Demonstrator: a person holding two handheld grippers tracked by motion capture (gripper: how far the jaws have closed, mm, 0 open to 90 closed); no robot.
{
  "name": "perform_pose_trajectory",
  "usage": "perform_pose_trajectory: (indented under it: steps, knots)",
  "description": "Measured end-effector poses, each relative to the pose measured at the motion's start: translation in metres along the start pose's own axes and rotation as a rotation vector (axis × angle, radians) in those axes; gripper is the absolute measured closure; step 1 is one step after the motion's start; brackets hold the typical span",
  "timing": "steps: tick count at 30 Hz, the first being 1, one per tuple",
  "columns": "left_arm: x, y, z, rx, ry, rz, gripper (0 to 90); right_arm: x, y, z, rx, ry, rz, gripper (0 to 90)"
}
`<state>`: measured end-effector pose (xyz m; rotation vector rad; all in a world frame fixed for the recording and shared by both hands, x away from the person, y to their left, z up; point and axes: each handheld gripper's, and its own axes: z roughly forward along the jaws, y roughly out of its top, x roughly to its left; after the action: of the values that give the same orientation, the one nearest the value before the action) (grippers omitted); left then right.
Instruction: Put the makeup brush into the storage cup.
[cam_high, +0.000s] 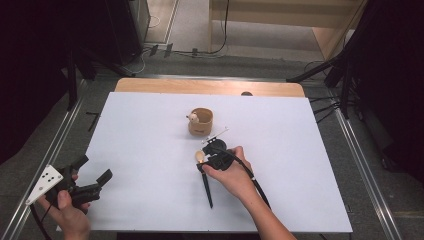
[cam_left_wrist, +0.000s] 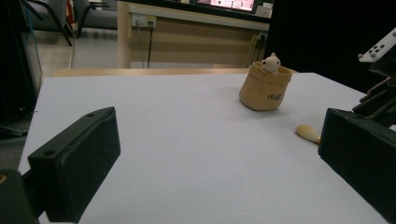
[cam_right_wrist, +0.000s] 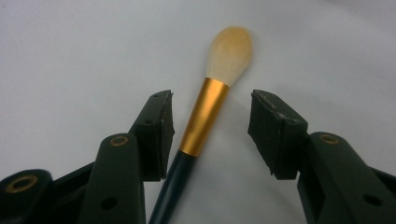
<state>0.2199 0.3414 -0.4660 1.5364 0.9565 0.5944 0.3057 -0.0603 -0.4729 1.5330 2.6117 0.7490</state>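
Makeup brush (cam_right_wrist: 204, 116) lies flat on the matte white table (cam_high: 300, 150), near centre: pale rounded bristle tuft, shiny gold ferrule, dark tapered handle. Right gripper (cam_right_wrist: 210, 128) straddles the ferrule, jaws spread, left pad close to the handle, not pinching. Farther back, a tan, soft-looking round pot (cam_high: 200, 121) holds a small cream bear figure (cam_left_wrist: 271, 62) at its rim. Left gripper (cam_high: 92, 177) sits at the near left, jaws spread wide, holding nothing.
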Motion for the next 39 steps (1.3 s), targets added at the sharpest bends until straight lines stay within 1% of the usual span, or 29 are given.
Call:
perform_pose_trajectory:
  steps: [2, 4, 7, 8, 12, 14, 16, 18, 22, 23, 24, 25, 26, 28, 30, 31, 34, 36, 38, 39]
  knots:
    - [0.000, 0.000, 0.000, 0.001, -0.001, 0.000, 0.0, 0.000, 0.001, 0.001, 0.009, 0.002, 0.000, 54.4]
    - [0.000, 0.000, 0.000, 0.000, -0.001, -0.001, 0.0, 0.001, 0.001, 0.002, 0.022, 0.008, 0.013, 55.0]
    - [0.000, 0.000, 0.000, 0.001, -0.001, -0.002, 0.0, 0.001, 0.002, 0.004, 0.036, -0.005, 0.016, 56.9]
    - [0.000, 0.000, 0.000, 0.002, -0.001, -0.001, 0.0, 0.002, 0.003, 0.006, 0.043, -0.011, 0.025, 57.8]
    - [0.000, 0.000, 0.001, 0.002, -0.002, -0.006, 0.0, 0.004, 0.004, 0.007, 0.062, -0.020, 0.029, 58.9]
    - [0.000, 0.000, 0.001, 0.003, -0.001, -0.007, 0.0, 0.006, 0.006, 0.009, 0.081, -0.025, 0.044, 60.2]
    - [-0.001, 0.000, 0.001, 0.003, -0.002, -0.005, 0.0, 0.008, 0.009, 0.011, 0.098, -0.057, 0.044, 62.7]
    - [-0.001, 0.000, 0.001, 0.004, -0.002, -0.004, 0.0, 0.011, 0.010, 0.013, 0.115, -0.075, 0.052, 65.5]
    - [-0.001, 0.000, 0.001, 0.004, -0.004, -0.007, 0.0, 0.017, 0.012, 0.016, 0.126, -0.127, 0.036, 68.8]
    - [-0.001, 0.000, 0.001, 0.004, -0.005, -0.007, 0.0, 0.022, 0.011, 0.017, 0.135, -0.164, -0.004, 70.5]
    - [-0.001, 0.000, 0.002, 0.006, -0.004, -0.004, 0.0, 0.023, 0.012, 0.018, 0.142, -0.179, -0.027, 70.9]
    - [-0.001, 0.000, 0.002, 0.006, -0.004, -0.004, 0.0, 0.024, 0.013, 0.019, 0.152, -0.187, -0.029, 71.4]
    - [-0.001, 0.000, 0.002, 0.006, -0.005, -0.006, 0.0, 0.024, 0.013, 0.019, 0.152, -0.187, -0.029, 71.4]
    - [-0.001, 0.000, 0.002, 0.006, -0.005, -0.006, 0.0, 0.024, 0.016, 0.019, 0.172, -0.189, -0.023, 73.0]
    - [-0.002, 0.000, 0.002, 0.007, -0.006, -0.007, 0.0, 0.022, 0.018, 0.019, 0.181, -0.180, -0.022, 77.6]
    - [-0.002, 0.000, 0.002, 0.005, -0.007, -0.009, 0.0, 0.020, 0.018, 0.019, 0.182, -0.171, -0.020, 78.1]
    - [-0.003, 0.000, 0.003, 0.009, -0.008, -0.003, 0.0, 0.018, 0.016, 0.018, 0.173, -0.154, -0.025, 78.5]
    - [-0.003, 0.000, 0.003, 0.011, -0.008, -0.001, 0.0, 0.019, 0.015, 0.018, 0.159, -0.158, -0.040, 78.6]
    - [-0.003, -0.001, 0.004, 0.012, -0.008, 0.000, 0.0, 0.017, 0.011, 0.017, 0.136, -0.144, -0.050, 78.8]
    - [-0.003, -0.001, 0.004, 0.013, -0.008, -0.001, 0.0, 0.016, 0.010, 0.016, 0.127, -0.133, -0.040, 78.8]
